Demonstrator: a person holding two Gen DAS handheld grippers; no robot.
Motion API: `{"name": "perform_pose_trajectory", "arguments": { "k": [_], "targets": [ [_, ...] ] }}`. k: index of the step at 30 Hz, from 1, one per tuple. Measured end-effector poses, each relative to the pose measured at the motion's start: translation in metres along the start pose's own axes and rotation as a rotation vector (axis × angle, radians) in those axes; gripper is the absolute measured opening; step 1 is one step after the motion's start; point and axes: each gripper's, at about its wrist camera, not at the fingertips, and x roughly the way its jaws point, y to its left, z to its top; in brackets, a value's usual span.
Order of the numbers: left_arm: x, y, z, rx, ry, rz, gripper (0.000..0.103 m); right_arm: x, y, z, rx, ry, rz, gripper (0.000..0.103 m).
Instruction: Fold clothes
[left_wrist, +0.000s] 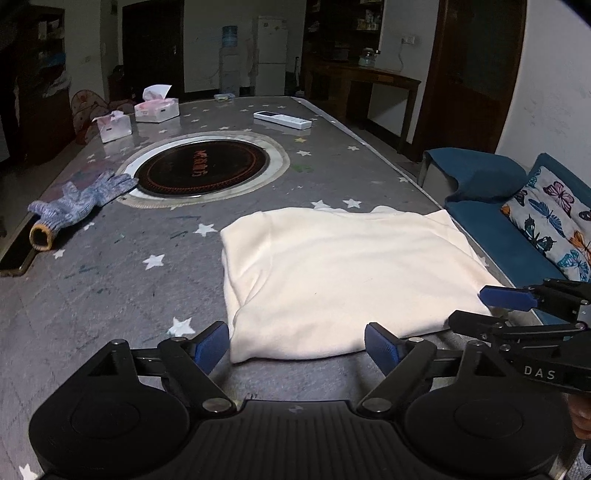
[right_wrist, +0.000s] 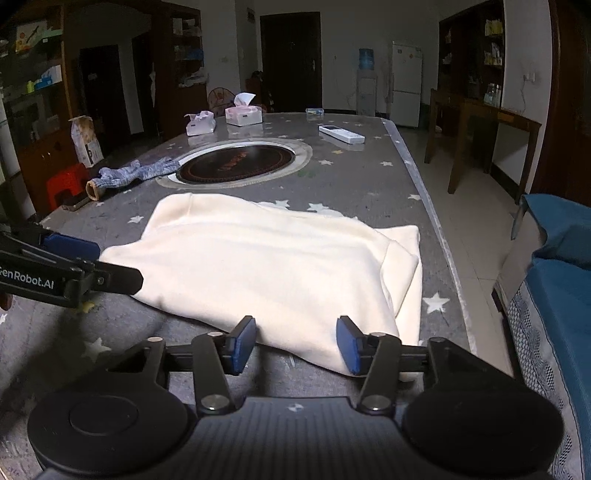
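table (left_wrist: 110, 288): covered in a grey cloth with white stars, most of both views is filled by it
cream garment (left_wrist: 332, 277): folded into a rough rectangle, laid flat on the near half of the table toward its right edge; seen at about 12 o'clock from both wrist cameras, just past the fingertips
round burner plate (left_wrist: 201, 168): set into the tabletop, found at roughly 11 o'clock beyond the garment
blue sofa (left_wrist: 491, 206): parked beside the table at 3 o'clock, a butterfly-print cushion (left_wrist: 554, 225) is propped on it
left gripper (left_wrist: 297, 345): jaws spread wide and released, nothing pinched; the garment's near left corner is framed between the blue pads, no squeeze seen
right gripper (right_wrist: 297, 345): jaws also parted, not clenched; the garment's near edge is draped between the pads, with the right pad close against the cloth, but no grip is shown
knit glove (left_wrist: 79, 201): blue-grey, left lying at 10 o'clock, well apart from the garment
tissue boxes (left_wrist: 157, 109): two of them, placed at the far left of the table
white remote (left_wrist: 282, 120): laid at the far end, around 12 o'clock
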Motion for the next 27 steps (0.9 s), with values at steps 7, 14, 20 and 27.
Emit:
{"name": "perform_pose_trajectory", "arguments": {
  "k": [7, 14, 20, 27],
  "targets": [
    [-0.007, -0.003, -0.004, 0.012, -0.012, -0.005, 0.095, -0.007, 0.006, 0.001, -0.012, -0.008, -0.005, 0.063],
    [-0.014, -0.006, -0.007, 0.023, -0.027, -0.004, 0.101, -0.016, 0.009, -0.001, -0.014, -0.023, -0.021, 0.08],
    [-0.021, -0.01, -0.01, 0.037, -0.034, 0.0, 0.103, -0.025, 0.012, -0.004, -0.01, -0.038, -0.03, 0.083],
    [-0.03, -0.014, -0.016, 0.047, -0.028, 0.001, 0.103, -0.037, 0.018, -0.009, -0.009, -0.059, -0.04, 0.091]
  ]
}}
